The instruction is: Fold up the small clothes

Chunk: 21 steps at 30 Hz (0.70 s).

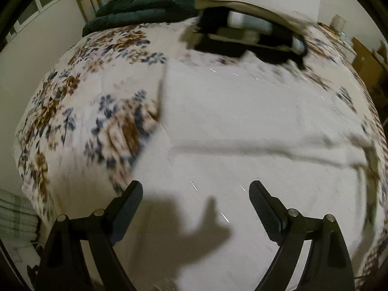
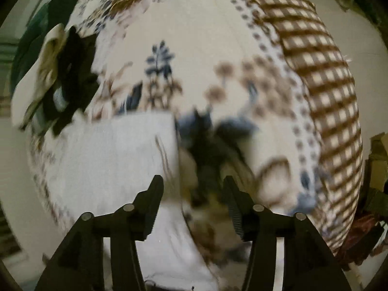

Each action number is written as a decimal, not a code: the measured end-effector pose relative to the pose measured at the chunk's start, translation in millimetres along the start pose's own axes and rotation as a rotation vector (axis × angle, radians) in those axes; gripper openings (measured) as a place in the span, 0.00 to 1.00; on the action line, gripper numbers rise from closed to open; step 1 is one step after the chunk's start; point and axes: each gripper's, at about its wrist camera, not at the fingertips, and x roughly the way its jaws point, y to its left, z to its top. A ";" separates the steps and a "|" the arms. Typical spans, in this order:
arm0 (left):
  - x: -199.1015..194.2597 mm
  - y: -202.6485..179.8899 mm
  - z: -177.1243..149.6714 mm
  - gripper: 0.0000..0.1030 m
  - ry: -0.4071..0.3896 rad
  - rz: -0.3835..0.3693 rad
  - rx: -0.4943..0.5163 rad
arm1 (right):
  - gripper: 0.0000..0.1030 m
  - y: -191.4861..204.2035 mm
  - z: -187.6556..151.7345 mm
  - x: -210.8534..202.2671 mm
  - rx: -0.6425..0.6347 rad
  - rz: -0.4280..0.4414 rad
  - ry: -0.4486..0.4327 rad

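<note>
- A white garment (image 1: 242, 126) is seen spread flat on the bed (image 1: 72, 111), which is covered by a floral bedspread; a long crease across the garment's middle suggests a fold line is already marked or partly made.
- The left claw (image 1: 195, 194) is held wide, with nothing between its pads; it hangs just above the near part of the white garment, and its shadow is cast on the cloth directly ahead, so a low hover close to the fabric is judged.
- The right claw (image 2: 192, 189) is likewise held apart and empty, poised over the garment's right edge (image 2: 174, 145), where white cloth meets the patterned bedspread; this placement is taken as a line-up for pinching that edge.
- Both views are smeared by motion blur, so fine details of hems and corners cannot be told.
- A pile of folded clothes (image 1: 249, 31), dark and pale, is seen at the far side of the bed, well apart from the white garment; it is judged to be kept there so the working area stays free.
- A dark green blanket (image 1: 145, 2) lies beyond the pile, near the wall.
- The fold is judged not yet completed, since the garment lies open and neither claw grips it.
</note>
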 end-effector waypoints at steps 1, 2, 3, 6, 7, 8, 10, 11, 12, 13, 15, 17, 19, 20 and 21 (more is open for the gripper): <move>-6.9 -11.8 -9.7 0.87 0.008 0.004 0.007 | 0.57 -12.9 -7.6 -3.7 -0.012 0.024 0.020; -15.8 -29.7 -24.8 0.87 0.022 0.010 0.020 | 0.57 -22.9 -18.1 -4.6 -0.026 0.055 0.041; -21.7 -45.9 -37.6 0.87 0.040 0.013 0.032 | 0.57 -32.9 -26.6 -4.9 -0.040 0.091 0.070; -37.8 -106.1 -89.5 0.87 0.120 -0.013 0.071 | 0.57 -54.1 -43.8 -1.7 -0.073 0.139 0.133; -39.3 -122.2 -103.7 0.87 0.152 -0.031 0.075 | 0.57 -63.8 -47.4 -2.8 -0.084 0.158 0.148; -39.9 -142.9 -122.3 0.87 0.197 -0.060 0.073 | 0.57 -68.9 -49.8 -1.4 -0.089 0.165 0.161; -37.7 -177.7 -151.9 0.87 0.255 -0.115 0.076 | 0.57 -82.6 -49.6 5.7 -0.109 0.170 0.194; -34.3 -195.7 -165.9 0.87 0.274 -0.129 0.089 | 0.57 -85.7 -45.5 10.3 -0.117 0.170 0.202; -29.2 -211.2 -176.7 0.87 0.289 -0.131 0.106 | 0.57 -87.1 -41.5 15.7 -0.123 0.172 0.207; -22.2 -227.2 -186.9 0.87 0.302 -0.127 0.127 | 0.57 -87.0 -36.7 21.3 -0.126 0.178 0.209; -8.0 -248.4 -197.2 0.86 0.318 -0.119 0.154 | 0.57 -78.2 -23.2 40.3 -0.138 0.216 0.212; 3.9 -259.6 -198.7 0.67 0.304 -0.120 0.155 | 0.58 -63.3 -5.3 58.0 -0.158 0.250 0.200; 13.8 -263.8 -196.7 0.28 0.299 -0.093 0.157 | 0.59 -47.6 14.7 71.5 -0.172 0.284 0.178; 16.9 -263.9 -194.8 0.13 0.292 -0.075 0.157 | 0.59 -40.7 24.3 77.0 -0.167 0.297 0.169; 16.6 -262.1 -191.8 0.08 0.278 -0.072 0.147 | 0.59 -34.6 33.9 83.8 -0.159 0.314 0.165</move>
